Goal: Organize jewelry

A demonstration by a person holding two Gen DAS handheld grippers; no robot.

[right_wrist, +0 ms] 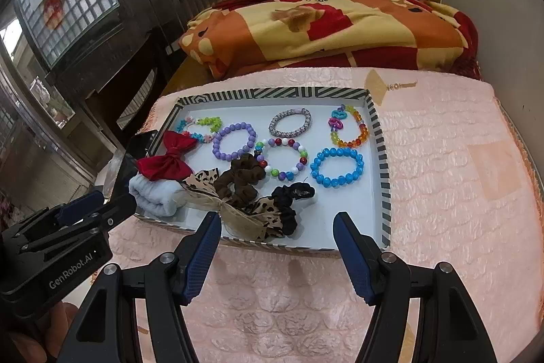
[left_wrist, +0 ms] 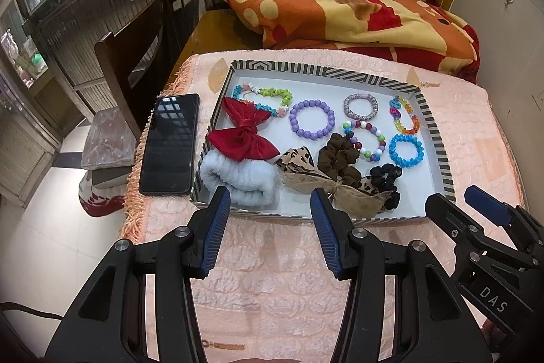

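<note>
Striped-rim tray (left_wrist: 438,131) with white floor sits on pink quilted cloth (left_wrist: 272,278), centre of table. Far row inside: pastel charm bracelet (left_wrist: 261,97), purple bead bracelet (left_wrist: 311,119), silver braided ring bracelet (left_wrist: 360,106), rainbow translucent bracelet (left_wrist: 406,116). Next row: mixed-colour bead bracelet (left_wrist: 365,140), blue bead bracelet (left_wrist: 406,150). Near edge: red bow (left_wrist: 243,133) resting on white fluffy band (left_wrist: 238,176), leopard-print bow (left_wrist: 319,182), brown scrunchie (left_wrist: 340,159), black scrunchie (left_wrist: 386,177).

Black phone (left_wrist: 170,143) lies just beside the tray's left wall. Orange-and-red blanket (left_wrist: 340,9) behind.

Left gripper (left_wrist: 270,223) hovers at the tray's near edge, jaws spread wide, holding nothing; its body reads "Gen Robot.AI" in the right wrist view. Right gripper (right_wrist: 277,244) likewise wide apart and empty; its body reads "DAS".
</note>
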